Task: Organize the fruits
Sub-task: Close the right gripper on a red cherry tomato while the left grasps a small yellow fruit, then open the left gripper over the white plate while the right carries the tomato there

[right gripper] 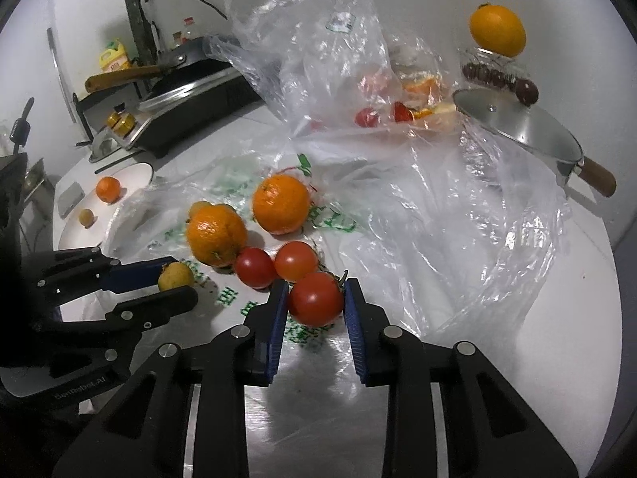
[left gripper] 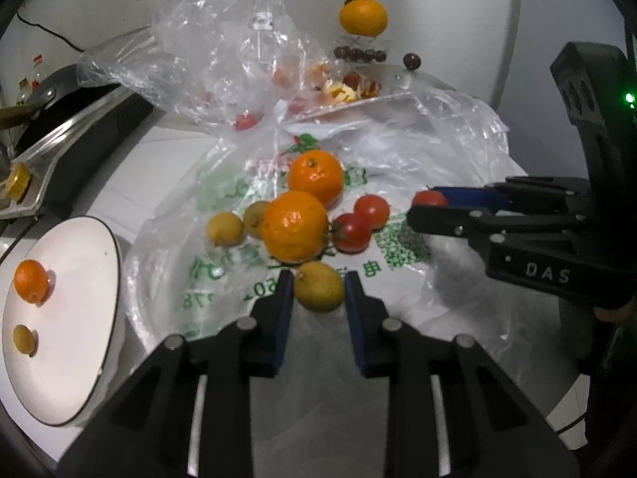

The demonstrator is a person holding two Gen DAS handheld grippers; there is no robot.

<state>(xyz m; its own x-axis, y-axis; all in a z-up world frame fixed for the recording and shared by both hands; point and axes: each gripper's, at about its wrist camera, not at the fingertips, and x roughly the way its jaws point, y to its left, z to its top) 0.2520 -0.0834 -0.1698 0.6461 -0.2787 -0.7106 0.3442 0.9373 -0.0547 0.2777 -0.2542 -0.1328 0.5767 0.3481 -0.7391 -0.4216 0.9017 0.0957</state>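
Left wrist view first: the left gripper [left gripper: 318, 285] has its blue pads clamped on a small yellow-green fruit [left gripper: 319, 286], one pad pressing each side, on the printed plastic bag [left gripper: 247, 239] spread over the table. Just beyond the fingertips sits a big orange [left gripper: 294, 225], and behind that a second orange [left gripper: 315, 176]. Off to the left of the big orange lie two more yellow-green fruits [left gripper: 225, 228], side by side. To its right, two tomatoes [left gripper: 360, 221] touch each other. Far left of the tongs, a white plate [left gripper: 79, 318] carries a small orange fruit [left gripper: 30, 281] and a small yellow one [left gripper: 24, 338], well apart from each other. Over on the right, the right gripper [left gripper: 428, 203] comes in from the side, gripping a red tomato [left gripper: 428, 198] at its tips.

Right wrist view now: the right gripper [right gripper: 316, 298] is squeezed tight on that red tomato [right gripper: 315, 298], blue pads on both flanks, still down on the bag [right gripper: 418, 239]. Just ahead of the fingertips, the two tomatoes [right gripper: 278, 265] sit touching, with the big orange [right gripper: 217, 235] and the second orange [right gripper: 280, 204] beyond. At left, the left gripper [right gripper: 177, 279] holds its yellow-green fruit [right gripper: 175, 275]. Farther left, the plate [right gripper: 131, 175] shows at its edge. Far right, a pan lid [right gripper: 517, 123] with a wooden handle.
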